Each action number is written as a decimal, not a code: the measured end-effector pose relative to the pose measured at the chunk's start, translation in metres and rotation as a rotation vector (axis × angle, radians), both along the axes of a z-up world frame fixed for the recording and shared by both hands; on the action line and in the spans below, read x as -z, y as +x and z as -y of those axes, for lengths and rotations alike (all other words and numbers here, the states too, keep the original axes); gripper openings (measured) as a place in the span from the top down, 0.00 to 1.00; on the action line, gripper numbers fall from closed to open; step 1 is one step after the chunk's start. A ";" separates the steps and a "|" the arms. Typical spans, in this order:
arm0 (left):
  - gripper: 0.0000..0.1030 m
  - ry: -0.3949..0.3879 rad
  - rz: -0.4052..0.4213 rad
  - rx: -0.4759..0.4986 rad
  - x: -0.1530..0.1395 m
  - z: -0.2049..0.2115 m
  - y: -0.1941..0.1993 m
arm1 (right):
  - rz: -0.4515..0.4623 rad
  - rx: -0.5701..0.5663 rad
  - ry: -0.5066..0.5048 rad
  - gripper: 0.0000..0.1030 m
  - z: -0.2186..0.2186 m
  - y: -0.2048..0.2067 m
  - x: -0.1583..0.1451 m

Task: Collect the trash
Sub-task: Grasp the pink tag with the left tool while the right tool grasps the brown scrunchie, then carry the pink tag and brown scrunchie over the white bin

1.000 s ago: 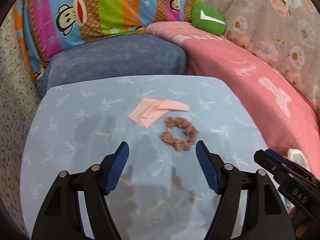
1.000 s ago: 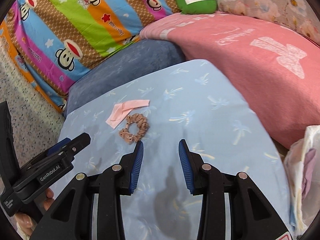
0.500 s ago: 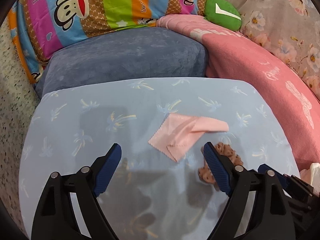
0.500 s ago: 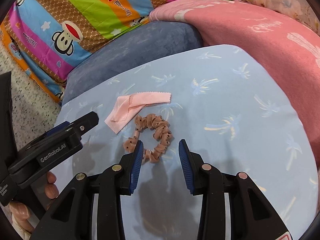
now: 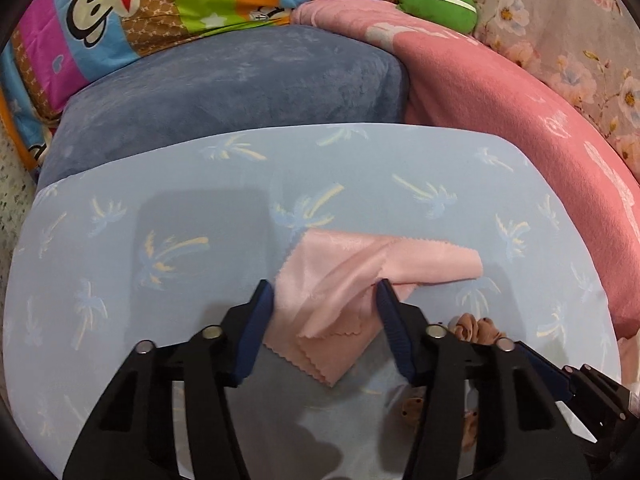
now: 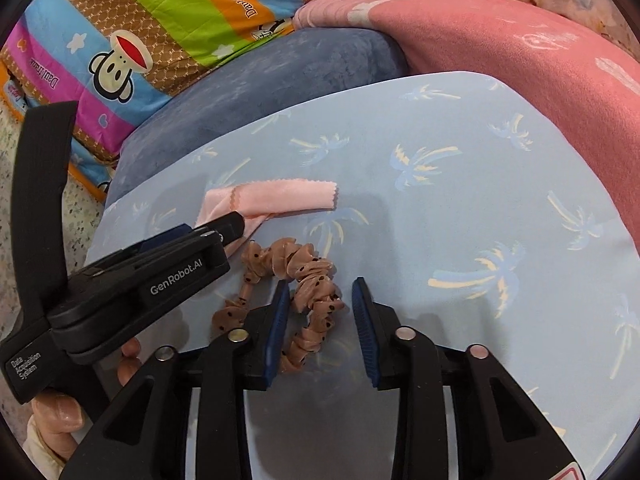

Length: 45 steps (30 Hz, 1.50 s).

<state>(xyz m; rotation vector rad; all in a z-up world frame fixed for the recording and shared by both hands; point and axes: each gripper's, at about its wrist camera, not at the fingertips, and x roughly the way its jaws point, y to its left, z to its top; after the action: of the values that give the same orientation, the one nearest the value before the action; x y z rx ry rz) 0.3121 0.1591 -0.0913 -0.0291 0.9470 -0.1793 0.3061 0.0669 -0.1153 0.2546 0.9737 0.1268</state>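
A folded pink cloth [image 5: 340, 280] lies on the light blue palm-print sheet [image 5: 160, 240]. My left gripper [image 5: 324, 292] straddles it, and its jaws are closing with the cloth between the blue pads, which sit at its edges. A tan dotted scrunchie [image 6: 312, 276] lies just right of the cloth [image 6: 288, 196]. My right gripper [image 6: 320, 282] is over it, its jaws closing around one side of the ring, with a gap still showing at the right pad. The scrunchie [image 5: 476, 326] peeks out behind my left gripper's right finger. The left gripper [image 6: 160, 272] shows in the right wrist view.
A blue-grey cushion [image 5: 240, 80] borders the sheet's far edge, with a striped monkey-print pillow [image 5: 140, 0] behind it. A pink blanket [image 5: 520, 120] rises on the right, topped by a green plush [image 5: 436, 0]. Speckled floor [image 6: 80, 208] lies to the left. A person's hand [image 6: 60, 412] holds the left gripper.
Both grippers have come forward and down onto the sheet. The left one went from the scrunchie to the pink cloth and narrowed. The right one reached the scrunchie and narrowed.
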 end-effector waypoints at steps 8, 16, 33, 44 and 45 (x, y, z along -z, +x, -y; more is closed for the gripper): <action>0.97 -0.020 0.005 0.050 -0.011 0.013 -0.019 | -0.016 0.039 0.022 0.89 0.019 -0.021 -0.005; 0.97 -0.052 0.064 0.130 -0.050 0.048 -0.058 | 0.052 0.139 0.037 0.89 0.065 -0.067 -0.048; 0.97 -0.096 0.177 0.361 -0.114 0.157 -0.161 | 0.192 0.372 0.020 0.89 0.189 -0.204 -0.127; 0.97 -0.104 0.141 0.527 -0.108 0.236 -0.208 | 0.226 0.572 0.028 0.89 0.269 -0.292 -0.130; 0.97 -0.095 0.137 0.537 -0.106 0.241 -0.211 | 0.230 0.589 0.038 0.89 0.275 -0.299 -0.128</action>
<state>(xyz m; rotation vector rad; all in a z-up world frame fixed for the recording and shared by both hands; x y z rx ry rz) 0.1008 -0.0822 0.0150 0.1499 0.7926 -0.7139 0.0066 -0.2084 0.0129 0.5394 0.6375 -0.3583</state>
